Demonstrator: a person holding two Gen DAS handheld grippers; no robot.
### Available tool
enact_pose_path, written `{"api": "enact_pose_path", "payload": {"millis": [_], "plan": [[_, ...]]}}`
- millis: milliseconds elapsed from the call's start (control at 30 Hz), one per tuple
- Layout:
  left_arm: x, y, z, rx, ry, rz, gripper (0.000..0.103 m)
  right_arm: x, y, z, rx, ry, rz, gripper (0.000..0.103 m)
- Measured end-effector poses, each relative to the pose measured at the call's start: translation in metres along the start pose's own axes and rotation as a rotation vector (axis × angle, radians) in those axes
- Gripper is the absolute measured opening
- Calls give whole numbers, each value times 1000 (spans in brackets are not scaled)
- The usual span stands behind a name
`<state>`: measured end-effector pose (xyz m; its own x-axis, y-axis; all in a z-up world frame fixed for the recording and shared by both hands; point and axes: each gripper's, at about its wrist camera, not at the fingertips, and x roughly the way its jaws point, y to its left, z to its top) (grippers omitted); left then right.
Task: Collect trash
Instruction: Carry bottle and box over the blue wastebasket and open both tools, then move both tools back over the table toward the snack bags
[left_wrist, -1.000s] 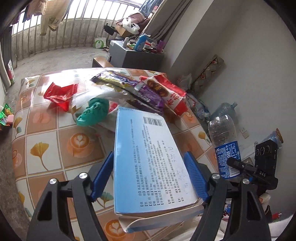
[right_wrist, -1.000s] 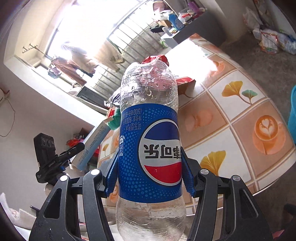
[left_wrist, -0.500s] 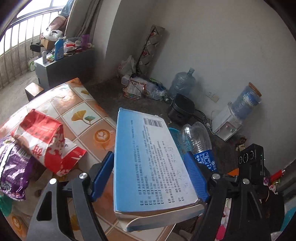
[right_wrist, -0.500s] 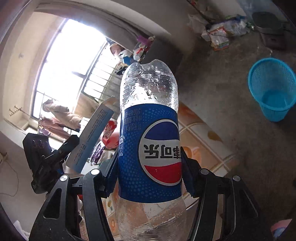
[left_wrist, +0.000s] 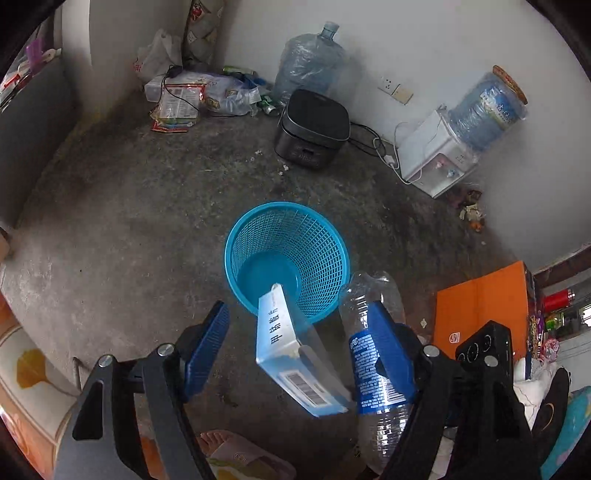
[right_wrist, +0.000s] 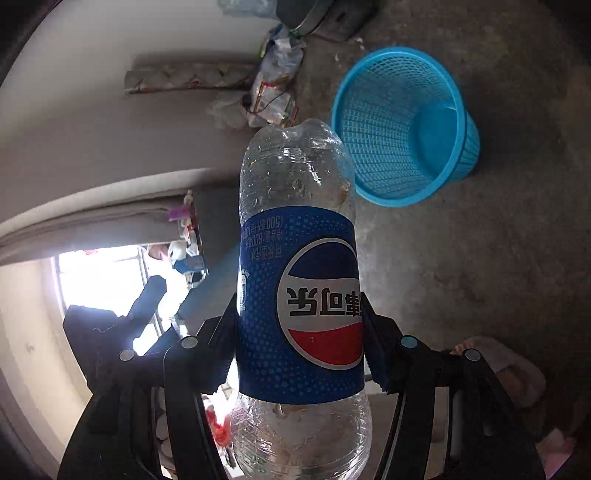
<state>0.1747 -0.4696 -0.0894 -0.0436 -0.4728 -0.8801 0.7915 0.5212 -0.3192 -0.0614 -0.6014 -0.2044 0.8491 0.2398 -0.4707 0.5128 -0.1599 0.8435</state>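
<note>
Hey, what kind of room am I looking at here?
Probably a lived-in home room with a bare concrete floor: a white water dispenser, black rice cooker and blue mesh plastic wastebasket stand on it.

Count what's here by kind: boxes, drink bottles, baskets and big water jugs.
Light blue cardboard box: 1
Clear plastic cola bottle with blue label: 1
Blue plastic mesh basket: 1
Large clear water jugs: 2
Total: 5

Left gripper (left_wrist: 295, 354) pitched down, fingers spread, pads free; right gripper (right_wrist: 299, 332) clamped.
</note>
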Motion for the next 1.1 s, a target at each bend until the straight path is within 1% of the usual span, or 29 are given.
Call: {"api": "enact_pose_path", "payload": {"millis": [33, 100, 167, 200, 233, 267, 333, 367, 433, 500, 667, 767, 867, 1000, 1100], "plan": [[13, -4, 10, -1, -1, -2, 75, 9, -7, 13, 38, -9, 22, 56], [37, -9, 32, -27, -2, -18, 75, 22, -22, 34, 114, -35, 18, 56], [54, -9, 47, -72, 2, -28, 75, 44, -35, 57, 166, -13, 24, 57], [59, -8, 51, -94, 4, -34, 75, 51, -42, 66, 203, -10, 2, 58], [60, -7, 52, -110, 5, -43, 75, 56, -44, 74, 211, -8, -22, 61], [57, -6, 50, -115, 0, -49, 75, 59, -47, 81, 205, -11, -40, 62], [51, -5, 47, -93, -17, -51, 75, 59, -51, 89, 213, -43, -76, 71], [47, -5, 45, -73, -24, -39, 75, 58, -54, 92, 219, -63, -88, 72], [35, 0, 42, -56, -51, -14, 75, 56, -57, 94, 223, -72, -87, 72], [19, 6, 38, -59, -85, 0, 75, 51, -60, 90, 224, -82, -86, 72], [-29, 15, 19, -60, -178, -3, 75, 44, -66, 79, 195, -91, -96, 72], [-59, 14, 3, -52, -232, -6, 75, 40, -61, 70, 153, -102, -106, 72], [-92, 10, -17, -24, -285, -16, 76, 37, -44, 59, 63, -117, -134, 72], [-138, 11, -48, -14, -371, -22, 79, 27, -5, 34, -125, -152, -178, 71], [-174, 16, -73, -17, -433, -22, 82, 16, 32, 9, -295, -194, -212, 72]]}}
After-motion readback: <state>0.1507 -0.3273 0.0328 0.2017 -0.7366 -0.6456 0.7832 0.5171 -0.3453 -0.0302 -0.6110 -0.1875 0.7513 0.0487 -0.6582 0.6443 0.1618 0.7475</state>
